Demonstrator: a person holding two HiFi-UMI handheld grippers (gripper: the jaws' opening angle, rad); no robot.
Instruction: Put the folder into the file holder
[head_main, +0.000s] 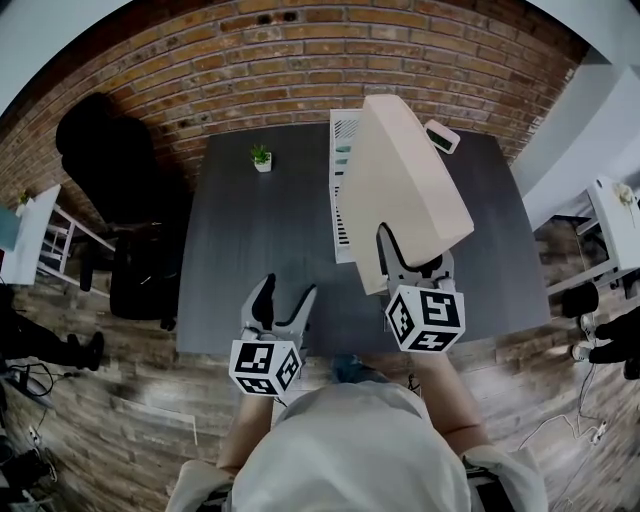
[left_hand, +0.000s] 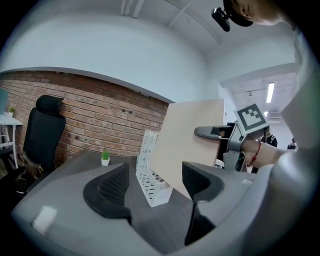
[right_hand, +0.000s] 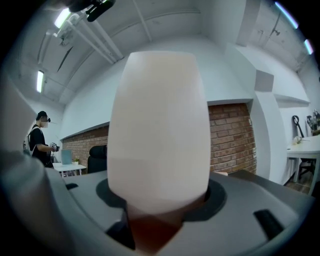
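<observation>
A beige folder (head_main: 405, 185) is held up above the dark table, tilted, with my right gripper (head_main: 410, 262) shut on its near edge. In the right gripper view the folder (right_hand: 159, 125) fills the middle and hides what lies behind it. The white perforated file holder (head_main: 343, 190) stands on the table just left of the folder, partly covered by it; it also shows in the left gripper view as the file holder (left_hand: 150, 167) beside the folder (left_hand: 192, 135). My left gripper (head_main: 285, 300) hovers open and empty over the table's near edge, its jaws (left_hand: 152, 190) apart.
A small potted plant (head_main: 261, 157) sits at the table's (head_main: 250, 250) far left. A white box (head_main: 441, 136) lies at the far right corner. A black office chair (head_main: 110, 160) stands left of the table, before a brick wall. Another person (right_hand: 41, 137) stands far off.
</observation>
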